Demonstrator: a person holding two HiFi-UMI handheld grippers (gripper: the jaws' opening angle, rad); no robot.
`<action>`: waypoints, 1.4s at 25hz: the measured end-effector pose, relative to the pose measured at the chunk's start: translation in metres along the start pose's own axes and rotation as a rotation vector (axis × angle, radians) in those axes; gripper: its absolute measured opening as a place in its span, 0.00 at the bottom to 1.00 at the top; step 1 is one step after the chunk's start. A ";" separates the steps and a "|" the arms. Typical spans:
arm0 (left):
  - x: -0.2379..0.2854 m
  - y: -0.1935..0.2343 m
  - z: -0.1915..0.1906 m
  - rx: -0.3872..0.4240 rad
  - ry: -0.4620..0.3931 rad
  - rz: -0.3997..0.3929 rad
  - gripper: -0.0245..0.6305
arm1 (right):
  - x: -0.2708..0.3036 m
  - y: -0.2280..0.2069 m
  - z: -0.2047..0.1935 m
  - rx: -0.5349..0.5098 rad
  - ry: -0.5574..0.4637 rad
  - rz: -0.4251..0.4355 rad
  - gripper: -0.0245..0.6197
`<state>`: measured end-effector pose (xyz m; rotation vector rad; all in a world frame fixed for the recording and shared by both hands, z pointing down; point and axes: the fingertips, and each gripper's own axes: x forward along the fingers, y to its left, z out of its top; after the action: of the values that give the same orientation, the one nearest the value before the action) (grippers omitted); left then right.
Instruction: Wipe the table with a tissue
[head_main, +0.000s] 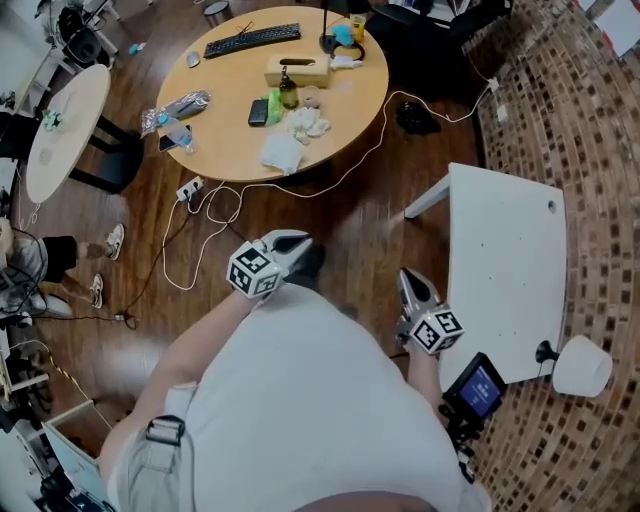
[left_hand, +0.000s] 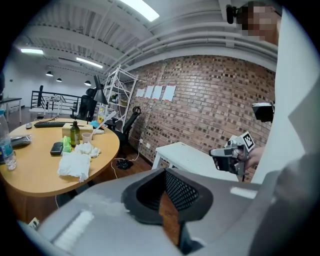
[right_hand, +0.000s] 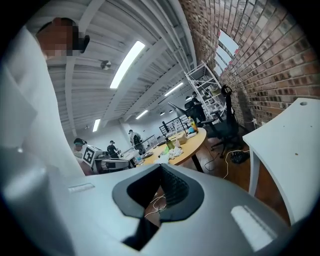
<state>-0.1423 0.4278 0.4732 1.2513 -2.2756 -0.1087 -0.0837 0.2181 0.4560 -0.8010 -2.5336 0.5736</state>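
Note:
A flat white tissue (head_main: 282, 153) and a crumpled one (head_main: 306, 123) lie on the round wooden table (head_main: 230, 90), near a tissue box (head_main: 297, 70). I stand well back from it on the wooden floor. My left gripper (head_main: 297, 243) is shut and empty, held before my chest and pointing toward the table. The left gripper view shows its closed jaws (left_hand: 169, 205), with the flat tissue (left_hand: 74, 165) hanging over the table edge (left_hand: 35, 177) at far left. My right gripper (head_main: 407, 281) has its jaws together with nothing in them (right_hand: 154, 196); the round table (right_hand: 192, 142) is far ahead.
A white rectangular table (head_main: 510, 250) stands close at my right, with a white lamp (head_main: 582, 365) by its corner. Cables and a power strip (head_main: 190, 188) lie on the floor before the round table. A keyboard (head_main: 252, 40), bottle (head_main: 287, 92) and phone (head_main: 258, 112) sit on it.

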 end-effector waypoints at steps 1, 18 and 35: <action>0.003 0.009 0.001 -0.004 -0.002 -0.006 0.05 | 0.003 -0.003 0.002 -0.004 0.008 -0.016 0.05; 0.020 0.167 0.082 0.015 -0.108 -0.075 0.05 | 0.130 -0.023 0.116 -0.094 -0.037 -0.156 0.05; -0.001 0.257 0.088 0.038 -0.080 0.038 0.05 | 0.240 -0.017 0.140 -0.171 0.044 -0.023 0.05</action>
<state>-0.3802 0.5588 0.4794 1.2435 -2.3789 -0.1040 -0.3400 0.3165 0.4121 -0.8331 -2.5726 0.3311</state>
